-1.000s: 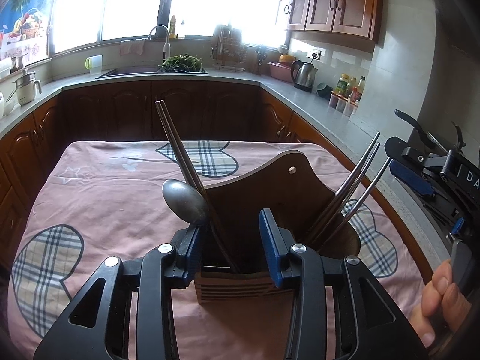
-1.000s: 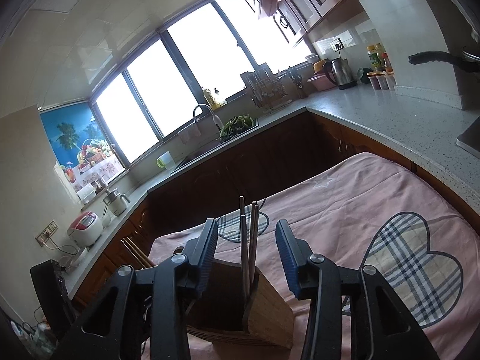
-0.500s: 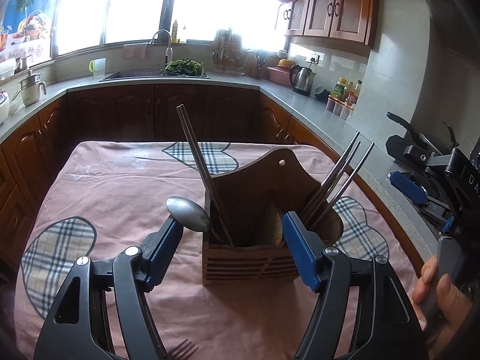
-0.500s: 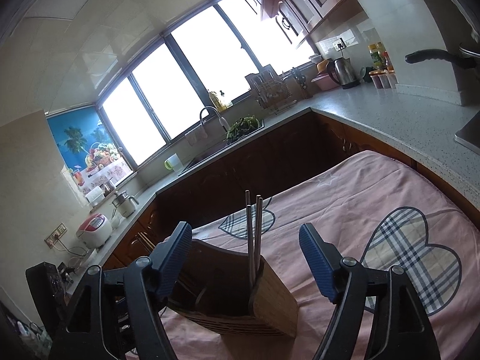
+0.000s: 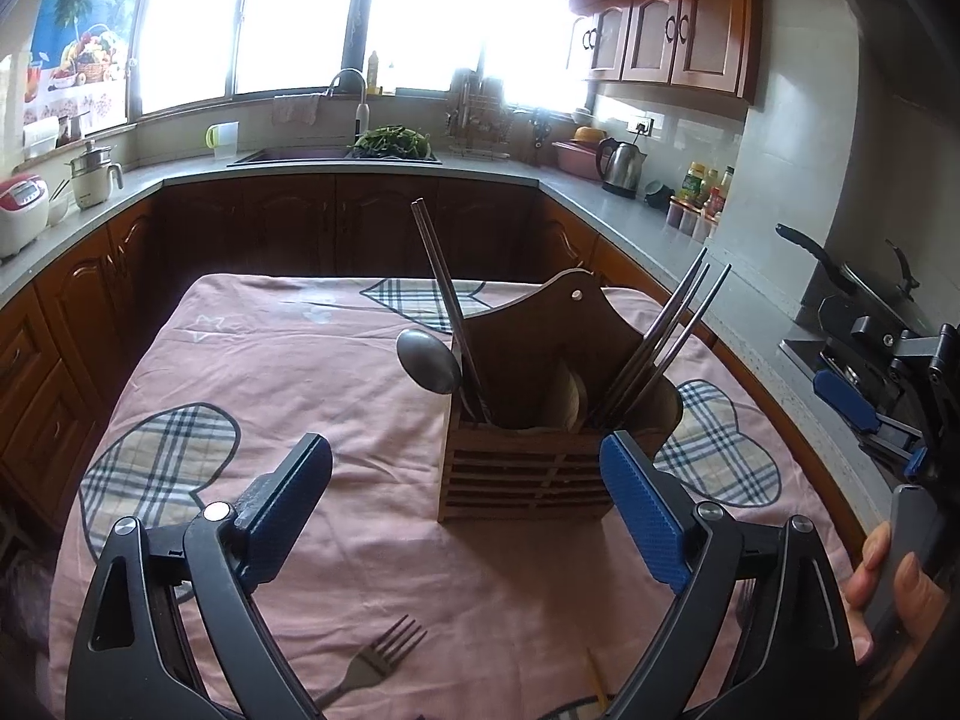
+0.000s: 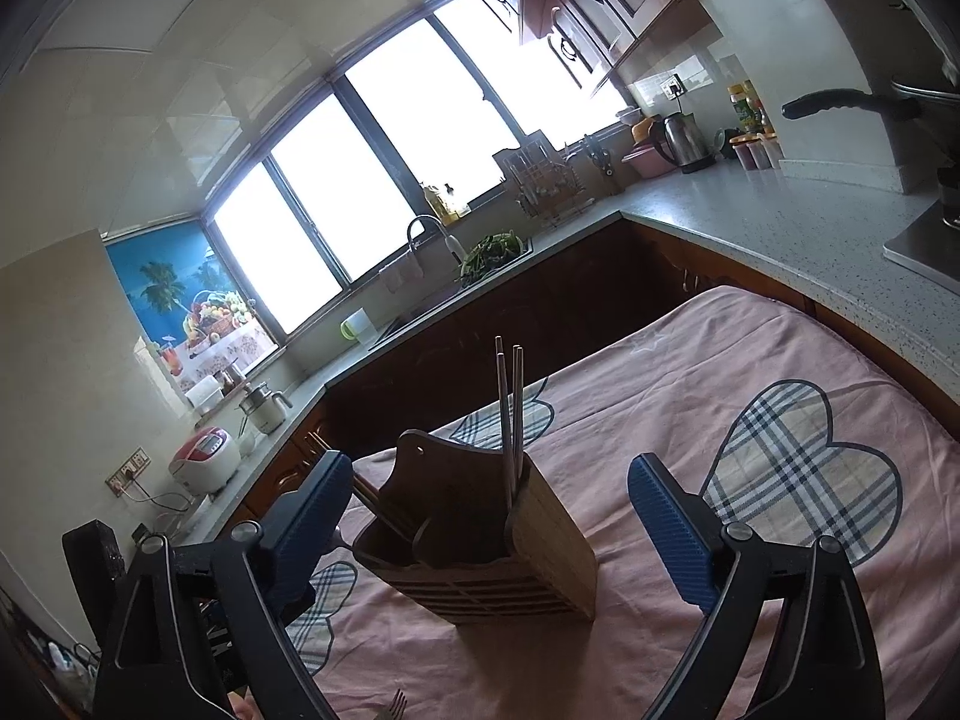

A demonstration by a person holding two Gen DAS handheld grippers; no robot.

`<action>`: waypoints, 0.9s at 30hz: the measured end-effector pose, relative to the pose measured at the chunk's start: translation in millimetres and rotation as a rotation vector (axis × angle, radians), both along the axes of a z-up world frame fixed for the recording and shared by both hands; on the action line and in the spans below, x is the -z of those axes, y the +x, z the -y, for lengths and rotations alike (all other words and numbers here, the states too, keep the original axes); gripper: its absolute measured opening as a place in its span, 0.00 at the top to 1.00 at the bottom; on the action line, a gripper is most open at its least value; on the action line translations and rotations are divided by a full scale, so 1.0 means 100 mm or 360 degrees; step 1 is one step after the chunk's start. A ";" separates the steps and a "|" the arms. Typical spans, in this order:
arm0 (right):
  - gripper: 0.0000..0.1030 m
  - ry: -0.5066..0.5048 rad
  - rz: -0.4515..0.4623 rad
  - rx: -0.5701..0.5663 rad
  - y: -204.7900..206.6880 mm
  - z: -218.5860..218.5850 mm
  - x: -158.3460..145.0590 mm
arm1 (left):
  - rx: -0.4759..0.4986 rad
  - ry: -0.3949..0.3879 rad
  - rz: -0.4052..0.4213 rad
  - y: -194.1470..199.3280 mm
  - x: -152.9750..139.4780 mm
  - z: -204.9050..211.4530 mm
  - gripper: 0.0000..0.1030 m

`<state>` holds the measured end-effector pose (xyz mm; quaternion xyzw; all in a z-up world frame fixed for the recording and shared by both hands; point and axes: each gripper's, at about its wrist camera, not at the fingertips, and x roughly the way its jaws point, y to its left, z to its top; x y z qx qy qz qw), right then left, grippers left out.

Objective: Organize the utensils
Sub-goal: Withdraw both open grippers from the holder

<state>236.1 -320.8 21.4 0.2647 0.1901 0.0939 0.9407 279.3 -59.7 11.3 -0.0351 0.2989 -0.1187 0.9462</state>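
The left gripper (image 5: 465, 516) stood wide apart and empty, drawn back from the wooden utensil holder (image 5: 540, 450); a second earlier its jaws had been narrow around the handle of the spoon (image 5: 429, 360). That spoon now leaned bowl-up in the holder's left compartment beside a dark pair of chopsticks (image 5: 447, 300), so the drop appeared finished. The right gripper (image 6: 489, 531) had likewise spread wide and pulled away, leaving the metal chopsticks (image 6: 510, 420) standing in the right compartment. A fork (image 5: 378, 654) lay on the pink tablecloth (image 5: 270, 372) just below the left gripper, probably the next thing to put away. A thin yellowish item near the bottom edge was too cropped to identify.
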 end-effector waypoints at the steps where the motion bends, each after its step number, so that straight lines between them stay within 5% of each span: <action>1: 0.08 0.0000 0.0000 -0.0002 -0.04 -0.01 0.00 | -0.0006 -0.0004 -0.0001 -0.04 0.00 -0.02 0.09; 16: 0.08 -0.0059 -0.0034 -0.0087 -0.62 -0.23 0.18 | -0.0151 -0.0147 -0.0034 -0.75 0.10 -0.52 0.06; 27: 0.06 -0.0266 0.0011 -0.0121 -1.16 -0.49 0.33 | -0.0191 -0.0107 0.0045 -1.38 0.15 -0.60 0.04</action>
